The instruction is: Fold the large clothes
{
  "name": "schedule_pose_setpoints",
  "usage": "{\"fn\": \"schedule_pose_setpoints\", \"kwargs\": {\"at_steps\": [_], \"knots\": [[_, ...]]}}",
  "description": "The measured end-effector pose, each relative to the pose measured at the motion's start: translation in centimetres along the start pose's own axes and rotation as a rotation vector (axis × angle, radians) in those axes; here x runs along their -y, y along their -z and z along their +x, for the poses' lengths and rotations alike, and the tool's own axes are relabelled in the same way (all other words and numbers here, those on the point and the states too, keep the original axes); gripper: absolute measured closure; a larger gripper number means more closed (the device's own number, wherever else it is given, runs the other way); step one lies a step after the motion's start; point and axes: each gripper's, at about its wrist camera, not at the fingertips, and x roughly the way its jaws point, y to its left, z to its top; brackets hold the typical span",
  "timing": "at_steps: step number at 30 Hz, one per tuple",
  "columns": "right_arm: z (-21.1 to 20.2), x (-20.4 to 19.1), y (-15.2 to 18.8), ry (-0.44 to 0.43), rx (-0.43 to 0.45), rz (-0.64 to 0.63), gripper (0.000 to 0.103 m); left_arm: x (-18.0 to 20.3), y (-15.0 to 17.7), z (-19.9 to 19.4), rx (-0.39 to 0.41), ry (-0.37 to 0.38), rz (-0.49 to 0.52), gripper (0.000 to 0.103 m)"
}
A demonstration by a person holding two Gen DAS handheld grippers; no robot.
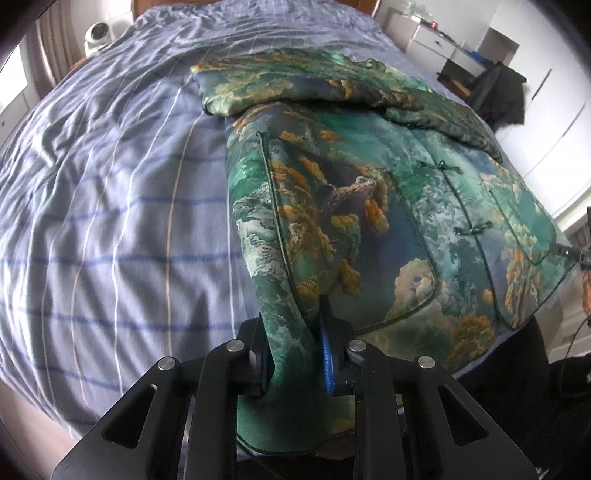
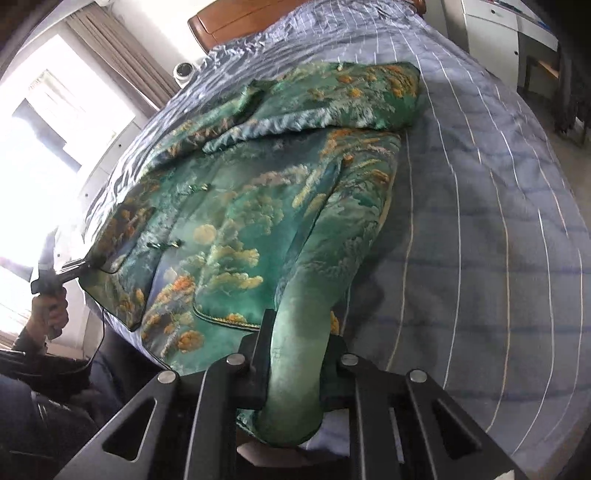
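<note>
**Both grippers pinch the near hem, ready to fold**

The left gripper (image 1: 295, 354) is clamped on a bunched fold of the jacket (image 1: 369, 206) at its near left corner. The cloth sits squeezed between the two black fingers, and a blue pad (image 1: 327, 363) shows on the right finger. The right gripper (image 2: 295, 365) is clamped the same way on the jacket's near right corner, where the green cloth is rolled into a thick tube between its fingers.

The jacket lies flat on the bed (image 1: 110, 229), front side up, with its bottom edge at the near end. Its two sleeves look already folded across the chest at the far end. In the right wrist view the other gripper shows far to the left, held in a hand (image 2: 50, 312), biting the hem there.

My guess at the step — the sleeves are done, and now the bottom hem is being picked up. The next move would be to lift both corners together and carry them toward the far end, up to the collar, so the jacket folds in half. Both hands should go at the same speed and stay level, or the slippery cloth may twist or slide.

Counting — one jacket, two grippers, one bed. I can see two knot buttons (image 1: 474, 230) down the front. One round white gadget (image 1: 96, 34) sits past the far left of the bed, and white drawers (image 1: 436, 42) stand at the far right.
</note>
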Motion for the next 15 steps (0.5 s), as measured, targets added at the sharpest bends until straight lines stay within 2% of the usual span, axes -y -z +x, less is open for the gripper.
{"fn": "schedule_pose_setpoints", "kwargs": {"at_steps": [10, 15], "knots": [[0.9, 2.1, 2.2, -0.006, -0.022, 0.080, 0.085, -0.4, 2.3, 0.9, -0.034, -0.007, -0.033, 0.083], [0.7, 2.6, 1.3, -0.011, -0.031, 0.087, 0.085, -0.5, 2.9, 0.5, -0.047, -0.007, -0.030, 0.083]]}}
